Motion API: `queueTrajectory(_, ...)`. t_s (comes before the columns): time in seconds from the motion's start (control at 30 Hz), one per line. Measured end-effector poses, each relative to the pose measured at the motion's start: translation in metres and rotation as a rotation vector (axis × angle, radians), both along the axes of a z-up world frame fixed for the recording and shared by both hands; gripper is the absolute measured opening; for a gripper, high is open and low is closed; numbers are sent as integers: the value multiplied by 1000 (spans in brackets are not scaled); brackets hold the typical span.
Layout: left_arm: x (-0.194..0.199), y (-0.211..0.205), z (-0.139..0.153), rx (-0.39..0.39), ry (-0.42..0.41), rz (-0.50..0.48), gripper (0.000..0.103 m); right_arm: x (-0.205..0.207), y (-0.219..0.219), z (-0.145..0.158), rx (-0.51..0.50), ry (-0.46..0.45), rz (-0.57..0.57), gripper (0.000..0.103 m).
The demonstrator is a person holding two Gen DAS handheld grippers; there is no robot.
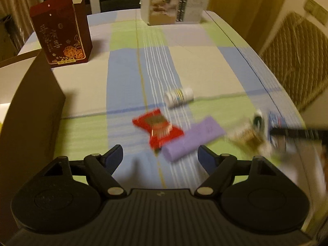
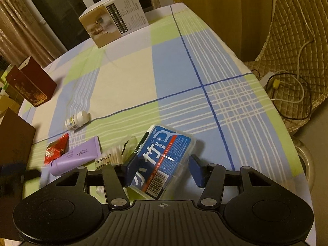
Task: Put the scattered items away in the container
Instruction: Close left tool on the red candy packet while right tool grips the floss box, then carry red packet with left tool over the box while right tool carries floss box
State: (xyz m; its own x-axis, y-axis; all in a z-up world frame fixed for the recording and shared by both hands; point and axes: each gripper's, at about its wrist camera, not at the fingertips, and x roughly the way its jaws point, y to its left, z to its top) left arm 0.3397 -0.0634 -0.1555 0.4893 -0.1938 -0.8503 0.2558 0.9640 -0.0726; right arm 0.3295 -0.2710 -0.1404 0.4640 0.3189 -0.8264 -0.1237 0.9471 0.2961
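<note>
My right gripper [image 2: 164, 169] is open, and a blue dental floss pick box [image 2: 162, 153] lies tilted between its fingers, its left edge against the left pad. Left of the floss box lie a cotton swab pack [image 2: 114, 156], a purple tube [image 2: 75, 156], a red packet [image 2: 56, 150] and a small white bottle [image 2: 78, 121]. My left gripper [image 1: 161, 156] is open and holds nothing. It hovers just short of the red packet [image 1: 157, 129] and the purple tube [image 1: 192, 138]. The brown cardboard container [image 1: 34, 102] stands at the left edge. The left wrist view is motion-blurred.
A maroon gift box [image 1: 61, 32] stands at the back left and a white carton [image 1: 172, 4] at the far end of the checked tablecloth [image 2: 205, 61]. A quilted chair [image 2: 297, 41] with cables sits beyond the table's right edge.
</note>
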Motion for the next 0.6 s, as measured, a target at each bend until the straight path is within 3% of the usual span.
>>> queueTrajectory(0.13,36,-7,-15,1,52,51,70,1,-2,-1,11,-4,-3,57)
queueTrajectory(0.23,54,-7,-29,-30,100,88,58,1,-2,-1,15,-10,-3,57)
queueTrajectory(0.33,62,-7,-43,-34,140,85,38,2,-2,-1,18,-13,-2,58)
queueTrajectory(0.4,58,-5,-45,-20,114,64,31,2,-3,-1,26,-17,-6,58)
queueTrajectory(0.57,39,15,-49,87,70,34,26,2,-1,1,10,-31,-5,59)
queueTrajectory(0.6,33,19,-48,97,67,27,26,3,0,1,11,-32,-6,63)
